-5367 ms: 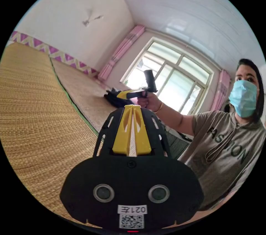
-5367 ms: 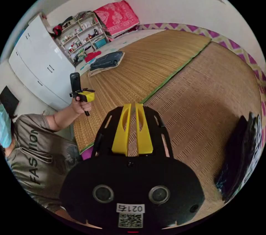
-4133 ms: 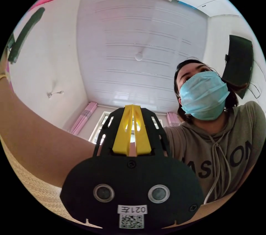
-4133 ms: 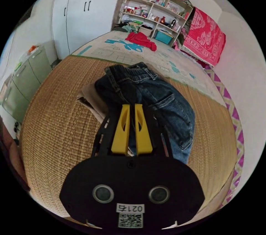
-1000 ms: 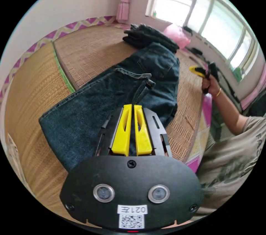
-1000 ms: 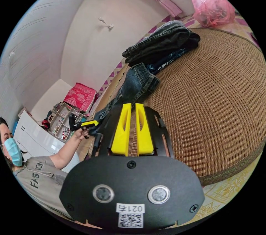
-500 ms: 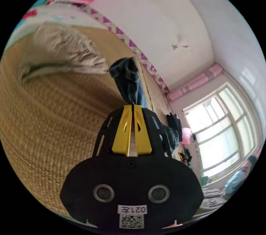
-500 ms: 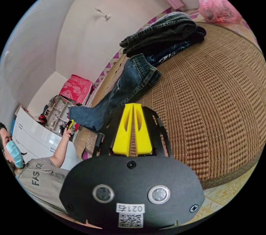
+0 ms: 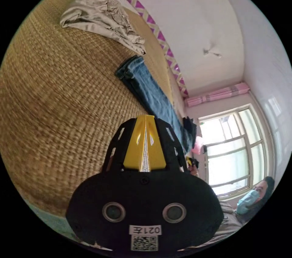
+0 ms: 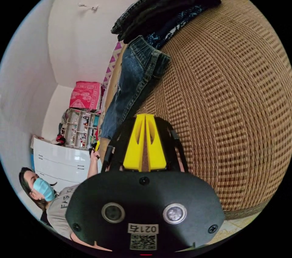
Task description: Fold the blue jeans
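Meeting at their tips with nothing between them, the yellow jaws of the left gripper hang over the woven mat. At one o'clock from them, the blue jeans lie stretched long on the mat, hem end near a crumpled beige garment at eleven o'clock. The right gripper is likewise pinched closed on nothing; the jeans' waistband sits at twelve o'clock, touching a pile of dark folded clothes beyond.
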`<state>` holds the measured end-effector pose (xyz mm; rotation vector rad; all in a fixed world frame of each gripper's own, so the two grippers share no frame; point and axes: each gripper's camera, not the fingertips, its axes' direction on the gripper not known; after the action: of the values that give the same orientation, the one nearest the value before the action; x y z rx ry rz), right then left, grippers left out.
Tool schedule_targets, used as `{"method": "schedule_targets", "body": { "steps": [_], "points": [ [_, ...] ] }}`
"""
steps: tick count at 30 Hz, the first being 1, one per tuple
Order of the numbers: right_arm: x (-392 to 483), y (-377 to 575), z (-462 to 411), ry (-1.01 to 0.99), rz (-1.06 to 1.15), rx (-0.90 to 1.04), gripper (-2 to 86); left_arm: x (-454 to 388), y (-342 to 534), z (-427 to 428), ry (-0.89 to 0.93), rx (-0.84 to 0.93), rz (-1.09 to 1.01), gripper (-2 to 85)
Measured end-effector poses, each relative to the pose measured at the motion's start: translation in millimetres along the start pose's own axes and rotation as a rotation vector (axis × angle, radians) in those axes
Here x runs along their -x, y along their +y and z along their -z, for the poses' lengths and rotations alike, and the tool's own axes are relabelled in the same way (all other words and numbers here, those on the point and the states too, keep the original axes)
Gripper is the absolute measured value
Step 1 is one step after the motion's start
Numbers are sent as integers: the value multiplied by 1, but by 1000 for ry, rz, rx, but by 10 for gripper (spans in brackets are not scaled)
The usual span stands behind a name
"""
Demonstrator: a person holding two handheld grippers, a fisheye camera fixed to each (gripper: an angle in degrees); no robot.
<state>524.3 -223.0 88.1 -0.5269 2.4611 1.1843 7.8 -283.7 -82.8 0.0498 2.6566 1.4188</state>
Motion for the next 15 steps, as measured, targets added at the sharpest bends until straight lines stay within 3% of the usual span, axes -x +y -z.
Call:
{"method": "schedule_targets", "body": {
  "steps": [4, 9, 15],
  "points": [
    [46, -13, -25, 66, 14, -12, -7, -20, 22, -20, -109, 51, -10, -9],
    [146, -24, -67, 284, 144, -31, -7, -109, 58, -41, -208, 42, -309, -10],
    [332, -33, -114, 594, 730, -160, -9, -230, 95, -96, -345, 73, -636, -10]
  ]
}}
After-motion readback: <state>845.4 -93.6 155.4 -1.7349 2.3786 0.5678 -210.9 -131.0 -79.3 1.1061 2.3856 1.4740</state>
